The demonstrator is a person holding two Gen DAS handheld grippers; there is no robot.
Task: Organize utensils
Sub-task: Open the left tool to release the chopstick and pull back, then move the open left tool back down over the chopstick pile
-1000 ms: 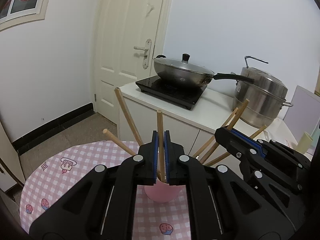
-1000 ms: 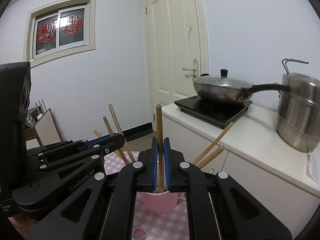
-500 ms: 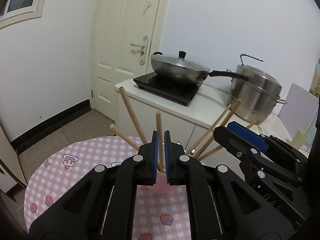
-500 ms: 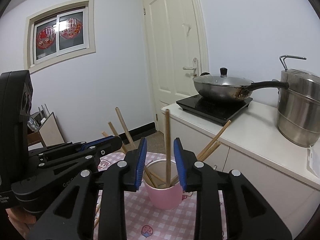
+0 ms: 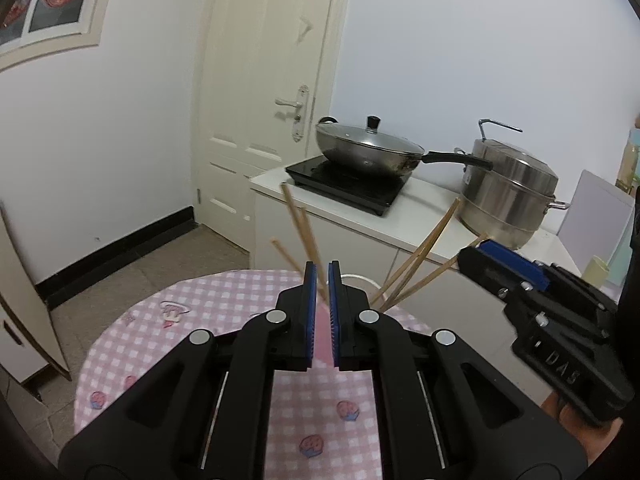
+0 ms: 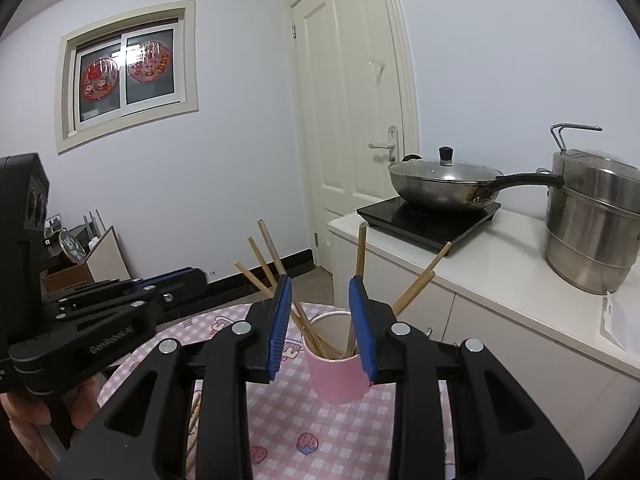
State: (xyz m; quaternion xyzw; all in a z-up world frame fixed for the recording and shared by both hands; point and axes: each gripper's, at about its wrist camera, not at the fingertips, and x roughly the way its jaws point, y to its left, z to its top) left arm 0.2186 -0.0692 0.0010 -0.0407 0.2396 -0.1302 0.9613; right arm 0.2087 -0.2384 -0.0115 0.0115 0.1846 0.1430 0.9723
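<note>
A pink cup (image 6: 338, 372) stands on the pink checked table (image 6: 320, 432) with several wooden chopsticks (image 6: 276, 264) fanned out of it. My right gripper (image 6: 320, 308) is open and empty, just in front of the cup, its fingers either side of the rim. My left gripper (image 5: 322, 292) stands in front of the cup (image 5: 321, 340) with its jaws a narrow gap apart and nothing between them; the chopsticks (image 5: 416, 252) lean behind it. The left gripper also shows at the left of the right wrist view (image 6: 188, 280), and the right one at the right of the left wrist view (image 5: 480, 256).
A white counter (image 6: 500, 276) behind the table carries an induction hob with a lidded wok (image 6: 444, 184) and a steel steamer pot (image 6: 592, 224). More chopsticks (image 6: 194, 428) lie on the table at the left. A white door (image 6: 352, 112) is behind.
Both grippers let go of their chopsticks, which now stand in the cup. The right jaws opened wide, the left only slightly. Both grippers drew back from the cup.
</note>
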